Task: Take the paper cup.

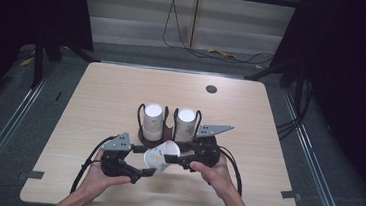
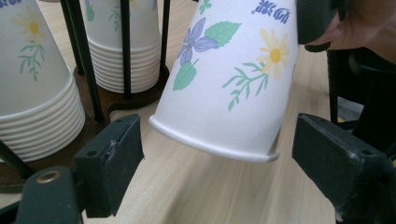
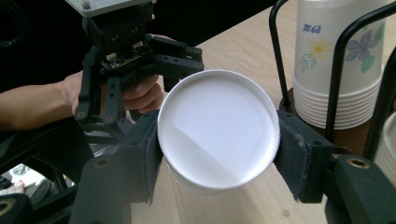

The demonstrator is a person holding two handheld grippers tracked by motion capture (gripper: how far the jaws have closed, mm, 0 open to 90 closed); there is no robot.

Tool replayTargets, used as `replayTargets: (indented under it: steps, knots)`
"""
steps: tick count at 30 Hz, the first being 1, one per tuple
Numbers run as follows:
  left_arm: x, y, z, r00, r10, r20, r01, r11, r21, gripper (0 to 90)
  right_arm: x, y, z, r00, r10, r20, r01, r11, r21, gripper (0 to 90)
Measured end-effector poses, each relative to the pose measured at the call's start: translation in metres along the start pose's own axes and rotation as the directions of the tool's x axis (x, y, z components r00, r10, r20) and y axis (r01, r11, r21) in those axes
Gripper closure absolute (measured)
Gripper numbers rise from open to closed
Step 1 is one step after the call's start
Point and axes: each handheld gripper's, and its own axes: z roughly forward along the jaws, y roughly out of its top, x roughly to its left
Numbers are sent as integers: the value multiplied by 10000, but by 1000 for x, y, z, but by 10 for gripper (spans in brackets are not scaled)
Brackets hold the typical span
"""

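A: Pale wood-grain table (image 1: 101, 96), smooth and matt, across the middle of the high view. Dark wooden rack (image 1: 165, 137) at centre, thin black wire hoops rising from a round-lobed base.

B: Two stacks of paper cups in it, upside down: left stack (image 1: 153, 121) and right stack (image 1: 185, 124), flat white bottoms up, rolled rims ribbed one under another.

A: Loose paper cup (image 1: 161, 156) just below the rack, lower centre of the high view, tilted and off the table. Tapered, thin-walled, printed with flowers and green leaves.

B: Clamped in the right gripper (image 3: 218, 147) near the closed end, pads pressed on both sides, white disc of the bottom facing that camera.

A: Left gripper (image 2: 217, 144) spread wide, pads apart on either side of the rolled rim at the lower middle of its view, touching nothing.

B: Probably a hand-over. Best to close gently on the wall just above the rim; thin paper, easily crushed.

A: Better to seat the left grip square and firm before loosening the right, or risk a slip.
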Motion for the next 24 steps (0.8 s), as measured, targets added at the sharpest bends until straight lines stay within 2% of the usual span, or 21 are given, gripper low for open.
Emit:
replayTargets:
  steps: [1, 2, 7, 11, 12, 17, 24]
  knots:
    - [0, 0, 0, 9999, 92, 88, -92, 9999, 68, 183, 0, 0, 0, 10000, 4, -17, -4, 10000, 20, 383]
    - [0, 0, 1, 9999, 148, -8, -148, 9999, 63, 218, 0, 0, 1, 10000, -8, -28, 8, 10000, 62, 383]
    - [0, -1, 4, 9998, 150, 134, -151, 9999, 48, 195, 2, 1, 5, 10000, -24, -67, 26, 9998, 190, 383]
    - [-2, -1, 5, 9997, 241, 36, -241, 9997, 103, 187, 3, 1, 8, 9999, 8, -118, -6, 9998, 222, 383]
    - [-2, -1, 3, 9995, 306, 4, -306, 9995, -28, 197, 4, 1, 9, 9999, 23, -162, -19, 9998, 196, 383]
    - [-1, -4, 3, 9994, 300, 162, -296, 9992, -255, 195, 6, 2, 8, 9998, 36, -177, -33, 9999, 154, 383]
    - [-2, -1, 5, 9993, 243, 274, -238, 9996, -159, 191, 8, 2, 10, 9997, -22, -236, 26, 9999, 137, 383]
